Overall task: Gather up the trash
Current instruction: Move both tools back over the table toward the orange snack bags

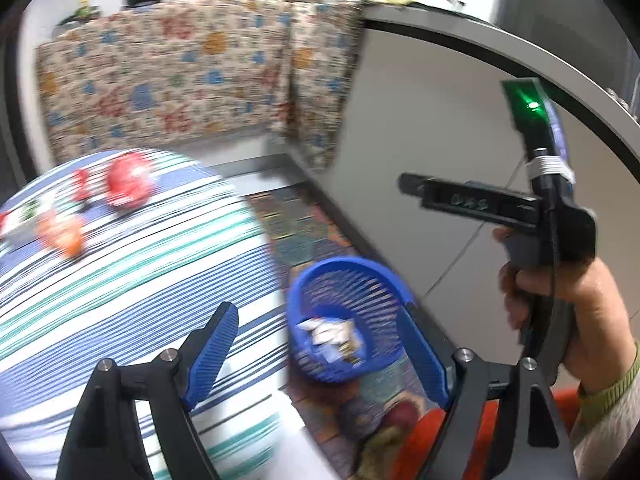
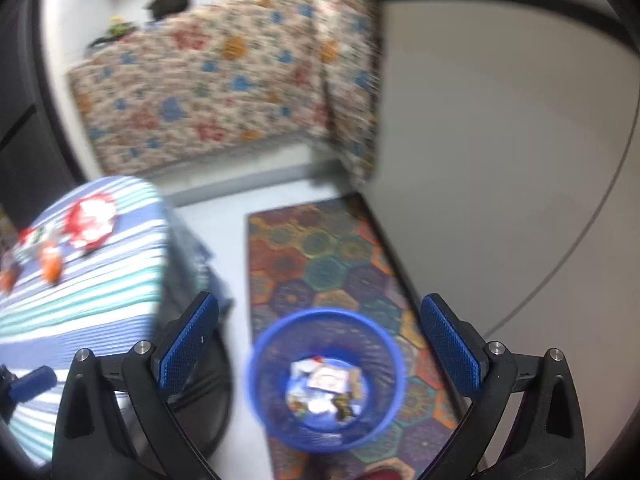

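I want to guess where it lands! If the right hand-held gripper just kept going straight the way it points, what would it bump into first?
Probably the blue basket on the patterned rug. The right hand-held gripper, open and empty, points down at its mouth, likely meeting the wrappers inside, though blur hides depth.

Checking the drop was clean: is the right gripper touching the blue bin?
Apart. The right wrist view shows the right gripper open and empty, with the blue bin on the floor well below its fingers.

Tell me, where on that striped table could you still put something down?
The near part of the striped table, toward the grippers, is bare cloth. The far corner is crowded: a red wrapper and orange scraps sit clustered there. Beside the table, the blue basket already holds trash.
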Demonstrator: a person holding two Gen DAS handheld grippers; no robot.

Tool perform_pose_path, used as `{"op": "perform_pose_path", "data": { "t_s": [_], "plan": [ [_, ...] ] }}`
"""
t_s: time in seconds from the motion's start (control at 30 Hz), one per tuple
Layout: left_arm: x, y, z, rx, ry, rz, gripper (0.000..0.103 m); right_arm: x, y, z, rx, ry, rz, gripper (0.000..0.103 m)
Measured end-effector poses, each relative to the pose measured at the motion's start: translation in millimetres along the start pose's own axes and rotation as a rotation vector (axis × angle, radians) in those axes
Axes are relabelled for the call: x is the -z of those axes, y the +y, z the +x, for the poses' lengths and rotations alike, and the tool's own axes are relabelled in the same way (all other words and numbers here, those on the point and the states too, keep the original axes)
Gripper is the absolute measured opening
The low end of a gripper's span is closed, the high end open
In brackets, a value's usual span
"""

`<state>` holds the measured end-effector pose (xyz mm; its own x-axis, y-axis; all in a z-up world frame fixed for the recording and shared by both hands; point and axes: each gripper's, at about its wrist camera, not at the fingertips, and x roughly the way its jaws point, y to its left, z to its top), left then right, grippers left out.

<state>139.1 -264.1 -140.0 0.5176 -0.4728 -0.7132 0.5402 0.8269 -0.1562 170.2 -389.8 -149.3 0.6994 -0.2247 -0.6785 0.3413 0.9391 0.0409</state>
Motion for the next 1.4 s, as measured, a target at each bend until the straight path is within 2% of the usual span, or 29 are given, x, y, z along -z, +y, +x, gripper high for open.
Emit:
{"op": "perform_pose_path", "data": {
  "t_s": [0.17, 0.3, 0.37, 0.47, 0.53, 0.63, 0.77, 0.87, 1.07, 1.27, 1.4],
  "plan": [
    [35, 90, -49, -0.194, 0.002, -0.06, 0.083, 22, 98, -20, -0.132, -0.009, -0.109, 0.102],
    [56, 166, -69, -0.367, 0.011, -0.096, 0.083, 63, 197, -26, -0.289, 0.074, -0.212, 0.102],
    [66, 202, -74, -0.442, 0.027, -0.101, 0.083, 81, 234, -22, -0.316, 0.117, -0.252, 0.102],
    [76, 240, -73, -0.496, 0.053, -0.134, 0.083, 98, 275, -7, -0.317, 0.159, -0.304, 0.102],
    [79, 261, -71, -0.504, 0.062, -0.161, 0.083, 106, 297, 10, -0.292, 0.188, -0.334, 0.102],
    [81, 286, -60, -0.504, 0.098, -0.198, 0.085, 106, 307, 30, -0.257, 0.221, -0.331, 0.102],
    [78, 304, -57, -0.464, 0.084, -0.254, 0.09, 98, 318, 46, -0.225, 0.226, -0.308, 0.103],
    [72, 318, -49, -0.463, 0.1, -0.289, 0.103, 87, 326, 59, -0.217, 0.223, -0.304, 0.103],
    [56, 336, -38, -0.452, 0.102, -0.287, 0.103, 73, 339, 77, -0.213, 0.2, -0.294, 0.103],
    [50, 345, -35, -0.435, 0.102, -0.272, 0.103, 70, 337, 79, -0.231, 0.201, -0.309, 0.103],
    [50, 344, -36, -0.434, 0.103, -0.271, 0.103, 53, 329, 98, -0.236, 0.202, -0.314, 0.103]
  ]
}}
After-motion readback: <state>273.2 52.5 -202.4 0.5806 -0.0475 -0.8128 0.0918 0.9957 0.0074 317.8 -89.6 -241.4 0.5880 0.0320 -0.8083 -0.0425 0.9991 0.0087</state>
